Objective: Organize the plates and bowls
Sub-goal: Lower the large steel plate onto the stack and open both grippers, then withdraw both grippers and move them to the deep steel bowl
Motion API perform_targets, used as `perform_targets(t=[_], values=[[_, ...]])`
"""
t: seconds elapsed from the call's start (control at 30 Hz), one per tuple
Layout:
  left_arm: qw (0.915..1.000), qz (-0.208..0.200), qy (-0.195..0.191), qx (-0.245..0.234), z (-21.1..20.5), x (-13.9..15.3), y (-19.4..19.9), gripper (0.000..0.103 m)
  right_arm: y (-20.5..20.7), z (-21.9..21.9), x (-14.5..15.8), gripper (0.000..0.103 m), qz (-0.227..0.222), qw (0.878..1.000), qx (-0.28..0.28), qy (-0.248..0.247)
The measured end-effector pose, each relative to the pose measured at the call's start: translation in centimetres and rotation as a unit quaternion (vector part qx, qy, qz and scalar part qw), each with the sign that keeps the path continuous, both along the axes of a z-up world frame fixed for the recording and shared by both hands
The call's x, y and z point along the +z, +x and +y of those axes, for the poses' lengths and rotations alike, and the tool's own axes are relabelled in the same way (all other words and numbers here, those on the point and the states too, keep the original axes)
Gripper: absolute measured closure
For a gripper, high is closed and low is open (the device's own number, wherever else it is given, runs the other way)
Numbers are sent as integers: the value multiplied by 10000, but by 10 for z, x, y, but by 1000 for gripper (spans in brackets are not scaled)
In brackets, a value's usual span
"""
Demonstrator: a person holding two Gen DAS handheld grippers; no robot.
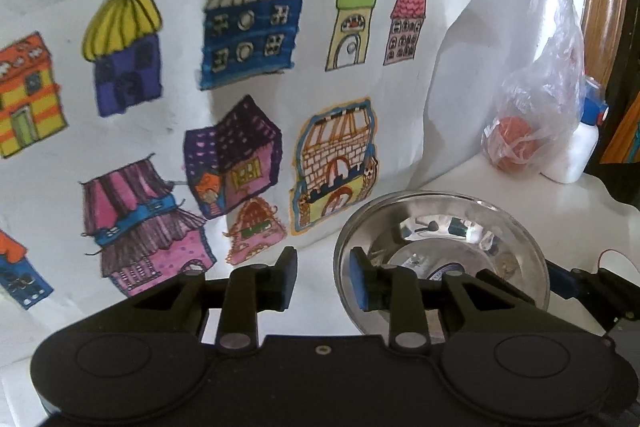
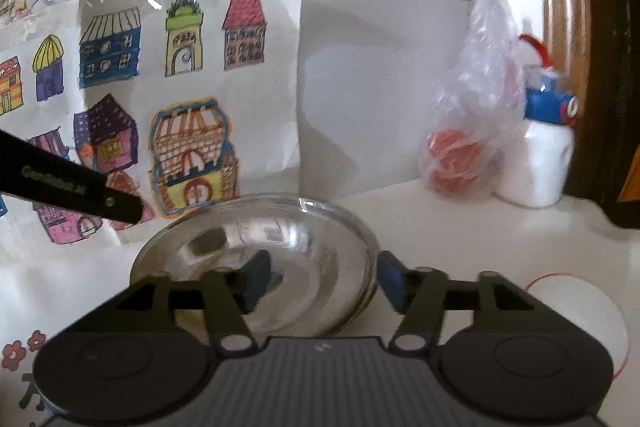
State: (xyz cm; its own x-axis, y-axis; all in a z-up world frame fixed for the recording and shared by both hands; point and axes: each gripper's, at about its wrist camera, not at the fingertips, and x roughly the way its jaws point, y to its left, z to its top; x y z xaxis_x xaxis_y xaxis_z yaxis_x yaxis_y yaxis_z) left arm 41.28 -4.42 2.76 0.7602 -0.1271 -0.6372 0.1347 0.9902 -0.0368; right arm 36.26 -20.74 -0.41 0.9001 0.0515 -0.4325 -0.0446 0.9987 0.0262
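A steel bowl (image 2: 256, 259) is seen resting on the white table (image 2: 460, 227), its 3 o'clock rim straddled but not pressed by the parted right gripper (image 2: 324, 281), while the left gripper (image 1: 322, 277), also parted and empty, is held just off its 9 o'clock edge.
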Motion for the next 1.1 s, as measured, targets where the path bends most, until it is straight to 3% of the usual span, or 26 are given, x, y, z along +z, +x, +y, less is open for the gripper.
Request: perform_targets(t=[0.17,0.27,0.5,0.83,1.1], values=[[9999,-67,-38,94,6,7,-8,65,-3,-7,6,31,-78,9998,-6,187],[9998,-82,-97,151,9,9,-13,60,-10,-11,14,20,-209,9993,-2,296],[9990,-353,-182,188,21,25,-38,34,-40,-16,31,1,-450,9980,-88,440],[9941,-997,-367,196,49,56,-101,4,-100,-2,59,0,-681,9972,-124,271],[9891,-1415,-406,85,62,69,-159,1,-147,19,76,0,-929,9956,-114,27]])
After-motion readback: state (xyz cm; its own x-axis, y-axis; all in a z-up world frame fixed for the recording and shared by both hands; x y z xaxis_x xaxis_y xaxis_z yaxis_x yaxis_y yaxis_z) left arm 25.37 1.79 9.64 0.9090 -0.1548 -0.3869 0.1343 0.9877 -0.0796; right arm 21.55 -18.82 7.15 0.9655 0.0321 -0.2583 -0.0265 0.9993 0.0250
